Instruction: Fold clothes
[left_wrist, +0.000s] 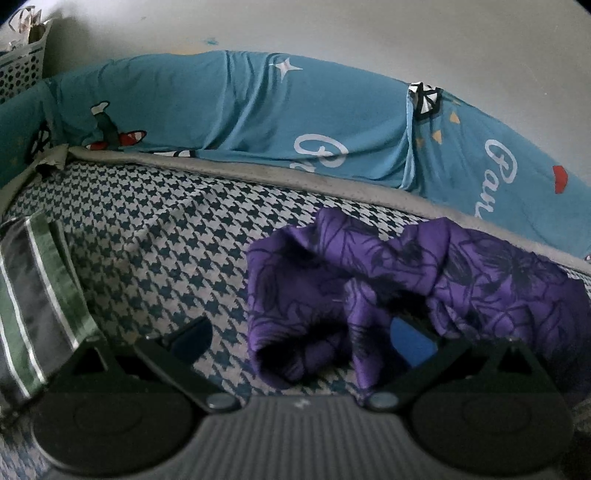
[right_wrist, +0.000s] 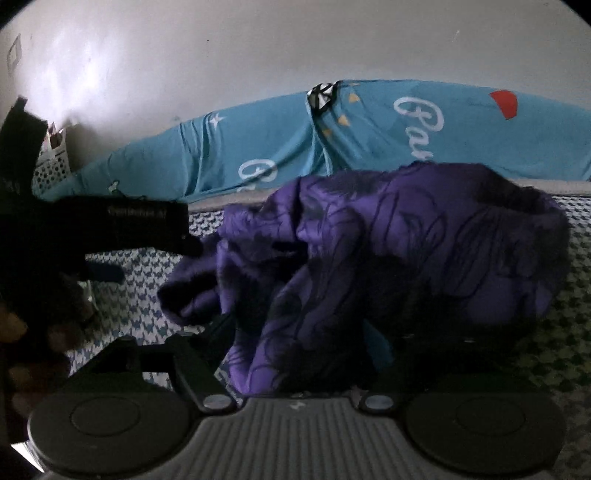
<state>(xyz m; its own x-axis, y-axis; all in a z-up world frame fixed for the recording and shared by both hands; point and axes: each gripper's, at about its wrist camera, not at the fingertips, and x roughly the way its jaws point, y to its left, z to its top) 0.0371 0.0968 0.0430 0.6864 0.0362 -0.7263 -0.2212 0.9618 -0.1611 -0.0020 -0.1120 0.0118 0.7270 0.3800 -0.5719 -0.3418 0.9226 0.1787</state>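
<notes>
The purple floral garment (left_wrist: 424, 280) lies bunched at lower right of the left view, on the houndstooth bedspread (left_wrist: 147, 236). It looks thin, limp and light, likely slippery; a hem edge suits pinching. The left gripper (left_wrist: 299, 339) is spread wide; the right gripper (right_wrist: 295, 343) has cloth bunched between its fingers, and I cannot tell whether it grips.

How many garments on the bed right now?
2. Purple floral garment crumpled at centre-right on the houndstooth mattress; green striped garment lying at the far left edge. Others may sit outside view.
</notes>
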